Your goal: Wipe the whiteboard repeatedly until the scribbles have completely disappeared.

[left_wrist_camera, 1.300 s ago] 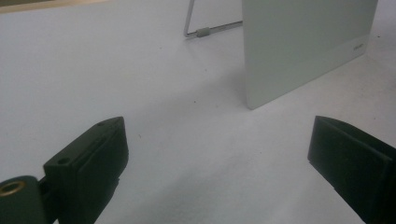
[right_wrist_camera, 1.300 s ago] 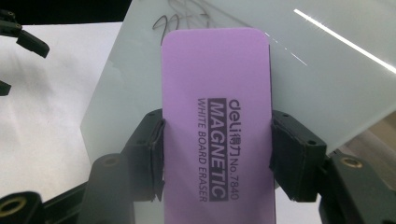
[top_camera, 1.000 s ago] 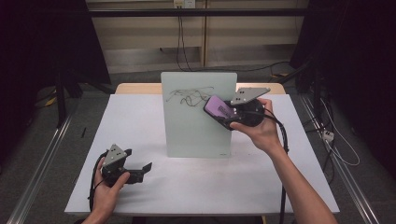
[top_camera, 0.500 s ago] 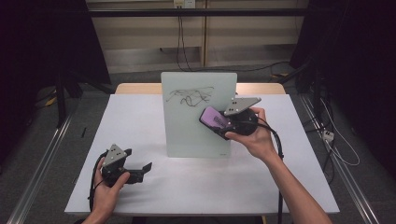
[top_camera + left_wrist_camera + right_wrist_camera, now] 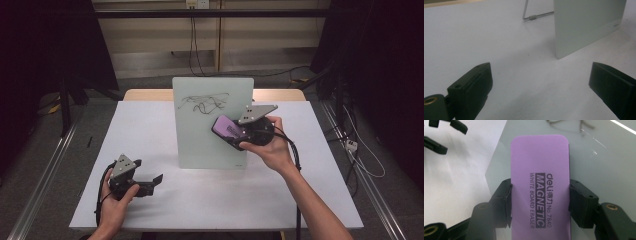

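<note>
While clamped in right gripper: one eraser, one whiteboard.

High cam looked forward and down over the whole white worktop. Left tongs cam sat low, near the upright pale glass board; right cam faced it close up.

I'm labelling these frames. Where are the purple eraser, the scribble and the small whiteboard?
purple eraser (image 5: pixel 540 170), right gripper view, upper face above the print.
scribble (image 5: pixel 204 103), high view, middle of the black lines.
whiteboard (image 5: pixel 200 145), high view, bare lower part.
</note>
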### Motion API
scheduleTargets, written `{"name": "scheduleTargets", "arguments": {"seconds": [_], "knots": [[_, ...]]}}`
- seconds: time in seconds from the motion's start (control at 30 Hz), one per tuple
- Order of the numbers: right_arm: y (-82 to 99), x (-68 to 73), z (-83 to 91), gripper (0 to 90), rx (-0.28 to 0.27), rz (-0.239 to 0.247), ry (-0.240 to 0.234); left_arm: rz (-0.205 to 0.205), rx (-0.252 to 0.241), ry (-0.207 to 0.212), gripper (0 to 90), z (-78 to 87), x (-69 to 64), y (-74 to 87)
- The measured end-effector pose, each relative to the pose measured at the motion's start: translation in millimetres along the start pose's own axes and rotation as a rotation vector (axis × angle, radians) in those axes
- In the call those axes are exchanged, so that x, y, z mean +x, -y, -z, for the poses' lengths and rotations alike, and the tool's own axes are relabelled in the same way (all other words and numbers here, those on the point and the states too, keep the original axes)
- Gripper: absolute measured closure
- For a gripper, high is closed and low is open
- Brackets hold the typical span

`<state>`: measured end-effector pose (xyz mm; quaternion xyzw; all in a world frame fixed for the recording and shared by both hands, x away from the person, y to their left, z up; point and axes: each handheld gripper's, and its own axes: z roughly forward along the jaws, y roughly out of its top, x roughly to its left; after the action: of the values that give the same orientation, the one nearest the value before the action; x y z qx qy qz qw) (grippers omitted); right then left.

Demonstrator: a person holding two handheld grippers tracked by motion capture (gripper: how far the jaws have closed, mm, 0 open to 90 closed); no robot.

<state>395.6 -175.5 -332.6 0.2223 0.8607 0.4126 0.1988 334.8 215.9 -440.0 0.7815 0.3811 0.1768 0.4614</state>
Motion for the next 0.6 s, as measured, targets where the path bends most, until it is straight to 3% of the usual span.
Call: {"name": "scheduleTargets", "arguments": {"seconds": [0.6], "knots": [[-29.7, -17.8, 18.5, 42.0, -0.050, -0.021, 0.069, 0.004, -0.002, -0.004, 5.1, 0.7, 0.2, 0.2]]}}
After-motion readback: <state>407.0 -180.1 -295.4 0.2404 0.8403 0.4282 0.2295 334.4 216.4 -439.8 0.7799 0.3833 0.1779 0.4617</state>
